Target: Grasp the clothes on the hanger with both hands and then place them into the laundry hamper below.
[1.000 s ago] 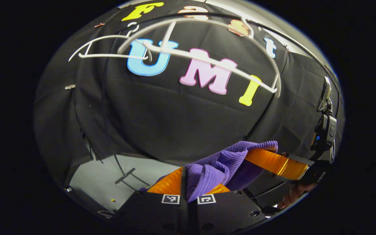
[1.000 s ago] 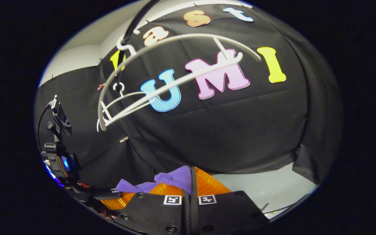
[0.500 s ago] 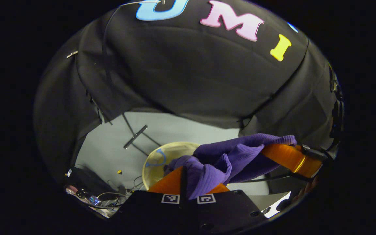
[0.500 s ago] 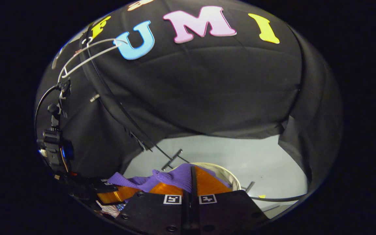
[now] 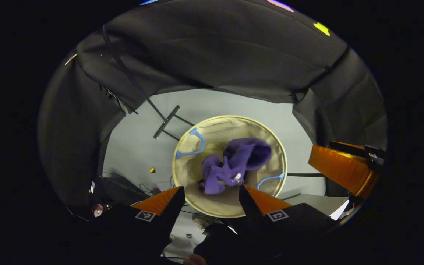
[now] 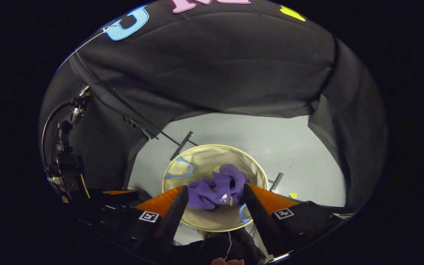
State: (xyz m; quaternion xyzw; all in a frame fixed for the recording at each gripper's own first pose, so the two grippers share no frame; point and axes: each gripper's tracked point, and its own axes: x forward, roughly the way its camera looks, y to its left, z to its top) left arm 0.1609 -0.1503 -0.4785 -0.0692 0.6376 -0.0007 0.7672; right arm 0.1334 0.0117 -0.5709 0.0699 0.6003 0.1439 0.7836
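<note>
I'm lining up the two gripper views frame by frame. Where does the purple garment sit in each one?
Left gripper view: the purple garment lies crumpled inside the round hamper, just above and between the open claw's orange fingers.
Right gripper view: the purple garment lies low in the picture, between that claw's spread fingers.
Shared landmark: the hamper's blue handle.

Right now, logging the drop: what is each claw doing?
Left claw: open, holding nothing.
Right claw: open, holding nothing.
Purple garment lies in the hamper.
</note>
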